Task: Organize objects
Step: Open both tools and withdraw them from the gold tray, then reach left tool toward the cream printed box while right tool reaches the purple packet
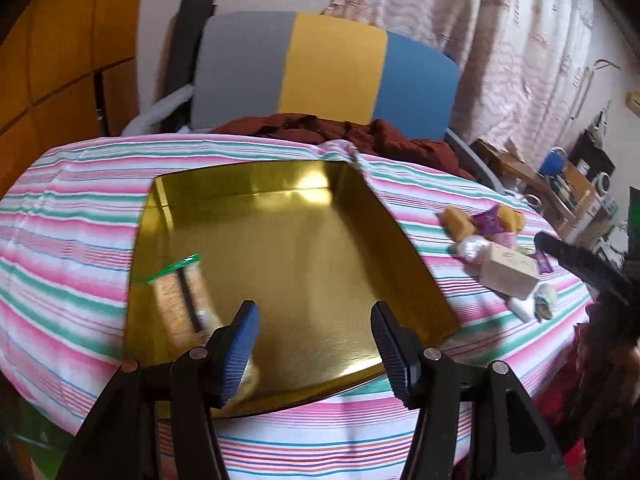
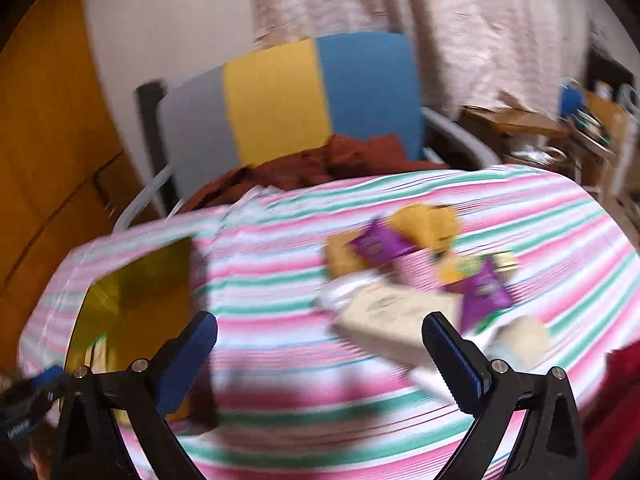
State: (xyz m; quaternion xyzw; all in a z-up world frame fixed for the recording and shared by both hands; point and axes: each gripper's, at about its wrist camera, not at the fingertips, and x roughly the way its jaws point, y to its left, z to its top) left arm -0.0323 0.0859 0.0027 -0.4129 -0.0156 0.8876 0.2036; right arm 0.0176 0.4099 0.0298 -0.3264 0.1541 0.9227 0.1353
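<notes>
Left wrist view: left gripper (image 1: 316, 344) spread wide, empty, hanging over near edge of gold tray (image 1: 400, 256); one bagged item (image 1: 182, 292) inside, at tray's near-left corner.

Right wrist view, blurred: right gripper (image 2: 320, 354) gaping, empty; pile of packets (image 2: 416, 280) right of tray, ahead-right, likelier its job; cream box (image 2: 396, 320) lying slantwise.
</notes>
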